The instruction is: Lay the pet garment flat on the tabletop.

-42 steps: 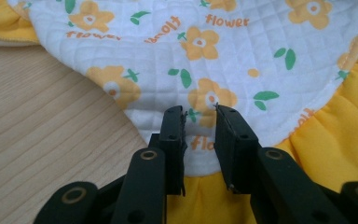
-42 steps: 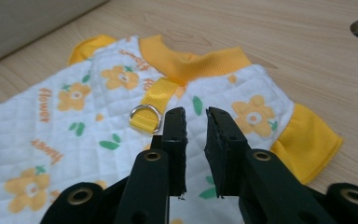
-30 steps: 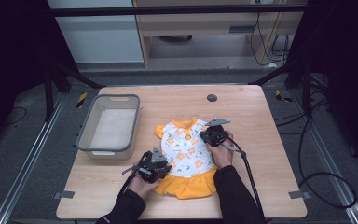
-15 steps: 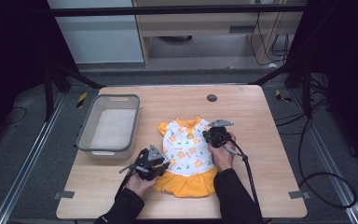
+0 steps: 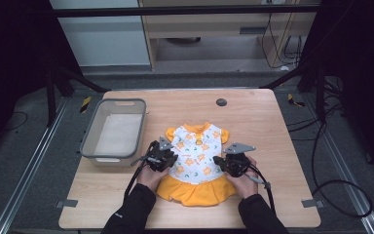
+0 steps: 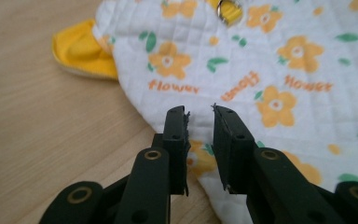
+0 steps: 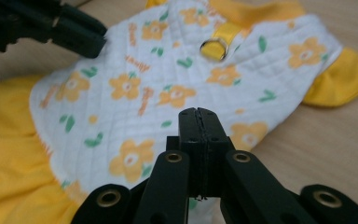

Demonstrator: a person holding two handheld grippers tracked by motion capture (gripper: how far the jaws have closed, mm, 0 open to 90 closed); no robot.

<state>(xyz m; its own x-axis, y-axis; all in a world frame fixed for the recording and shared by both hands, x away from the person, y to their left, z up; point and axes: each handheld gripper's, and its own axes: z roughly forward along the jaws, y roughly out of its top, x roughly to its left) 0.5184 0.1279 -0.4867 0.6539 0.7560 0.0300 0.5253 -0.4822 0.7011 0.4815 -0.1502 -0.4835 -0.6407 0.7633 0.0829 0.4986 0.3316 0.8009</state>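
On the wooden table (image 5: 272, 126), near its front edge, a small dress (image 5: 197, 146) lies flat between my two hands. It has a white quilted top with orange flowers, short yellow sleeves and a yellow skirt (image 5: 195, 189) that points toward me. A small metal ring (image 7: 213, 48) sits near the collar.

My left gripper (image 6: 200, 122) is at the left side of the dress, about at the waist. Its jaws stand a little apart, with a narrow gap, and the edge of the white cloth passes under them; nothing is pinched between them yet. My right gripper (image 7: 199, 116) is at the right side of the dress, and its jaws are pressed together. I see no cloth between the tips, but the lower part is hidden, so I cannot say for sure that they hold nothing.

A grey plastic bin (image 5: 90, 141) stands to the left of the dress, close to it but not touching. It looks empty.

I judge that the work is at an early stage. The dress is spread smooth and both grippers are in place at its sides, but no fold is made and the dress is not in the bin. The gripping, any folding, and the putting away all remain.
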